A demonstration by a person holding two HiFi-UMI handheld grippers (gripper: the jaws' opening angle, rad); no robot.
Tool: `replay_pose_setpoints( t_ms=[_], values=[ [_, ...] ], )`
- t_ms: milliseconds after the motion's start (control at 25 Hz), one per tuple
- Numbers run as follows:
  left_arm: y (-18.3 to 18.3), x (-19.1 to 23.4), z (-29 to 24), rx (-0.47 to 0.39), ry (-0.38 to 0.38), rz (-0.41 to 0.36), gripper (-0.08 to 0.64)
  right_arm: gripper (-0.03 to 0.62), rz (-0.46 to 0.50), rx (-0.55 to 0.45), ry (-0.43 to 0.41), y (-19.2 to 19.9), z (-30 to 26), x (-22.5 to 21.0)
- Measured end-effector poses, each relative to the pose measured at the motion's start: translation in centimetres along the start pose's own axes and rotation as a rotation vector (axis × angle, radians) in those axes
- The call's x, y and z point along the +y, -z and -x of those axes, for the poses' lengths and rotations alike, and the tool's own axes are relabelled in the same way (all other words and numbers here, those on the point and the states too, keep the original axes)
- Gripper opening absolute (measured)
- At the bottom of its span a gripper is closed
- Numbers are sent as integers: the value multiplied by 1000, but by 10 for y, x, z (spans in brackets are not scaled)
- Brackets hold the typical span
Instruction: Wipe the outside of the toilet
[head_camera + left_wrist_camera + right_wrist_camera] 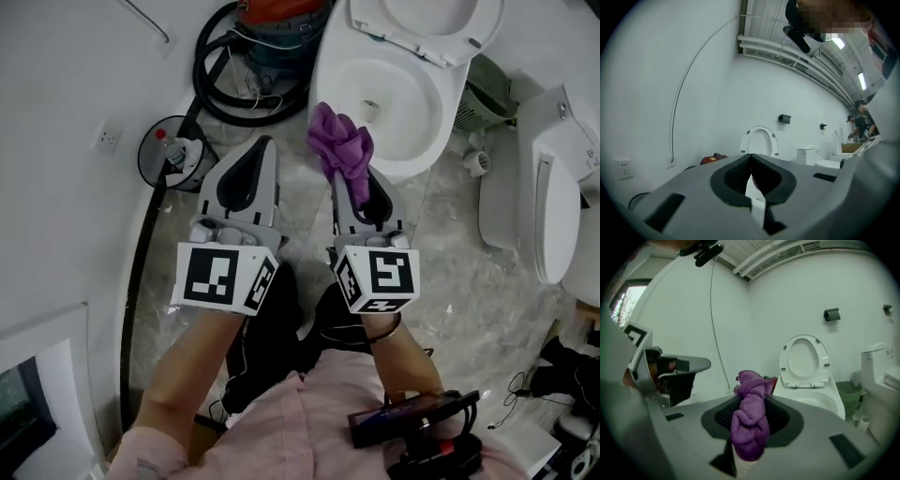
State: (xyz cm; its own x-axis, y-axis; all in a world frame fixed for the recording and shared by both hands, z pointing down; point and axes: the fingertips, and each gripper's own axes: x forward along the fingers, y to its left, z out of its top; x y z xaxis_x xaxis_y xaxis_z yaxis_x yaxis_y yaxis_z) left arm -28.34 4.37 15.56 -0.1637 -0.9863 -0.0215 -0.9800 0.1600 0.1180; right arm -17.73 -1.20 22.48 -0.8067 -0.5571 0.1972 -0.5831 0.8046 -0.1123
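A white toilet [398,89] stands ahead with its seat and lid raised; its bowl [820,401] and lid [805,360] show in the right gripper view, the raised seat [760,141] in the left gripper view. My right gripper [349,161] is shut on a bunched purple cloth [341,148] [749,419], held just short of the bowl's front rim. My left gripper [263,142] is beside it to the left, shut with nothing between its jaws [751,157].
A red vacuum cleaner [281,28] with a coiled black hose [214,84] sits left of the toilet. A round black bin [172,153] stands by the wall. A green basket [486,92] and a second toilet [553,178] are to the right.
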Motion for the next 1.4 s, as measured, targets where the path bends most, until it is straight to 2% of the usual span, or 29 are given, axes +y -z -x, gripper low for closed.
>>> replay_pose_setpoints(
  t_ms=[200,440,640,840,1080,1400],
  values=[
    [69,11,-2,-6,8,-8,6,129,-105,36,12,114,-36,-3],
    [111,27,-5,4,26,-2,6,133,-179,1,47,172,-86,0],
    [129,32,-7,22,40,2,6,133,-338,-10,80,189,-114,-8],
    [139,25,-12,15,81,11,6,132,-413,-24,145,199,-126,-27],
    [148,30,-17,20,74,26,6,130,-559,-46,174,201,-135,-45],
    [154,20,-27,31,91,28,6,127,-585,-54,139,200,-124,-51]
  ],
)
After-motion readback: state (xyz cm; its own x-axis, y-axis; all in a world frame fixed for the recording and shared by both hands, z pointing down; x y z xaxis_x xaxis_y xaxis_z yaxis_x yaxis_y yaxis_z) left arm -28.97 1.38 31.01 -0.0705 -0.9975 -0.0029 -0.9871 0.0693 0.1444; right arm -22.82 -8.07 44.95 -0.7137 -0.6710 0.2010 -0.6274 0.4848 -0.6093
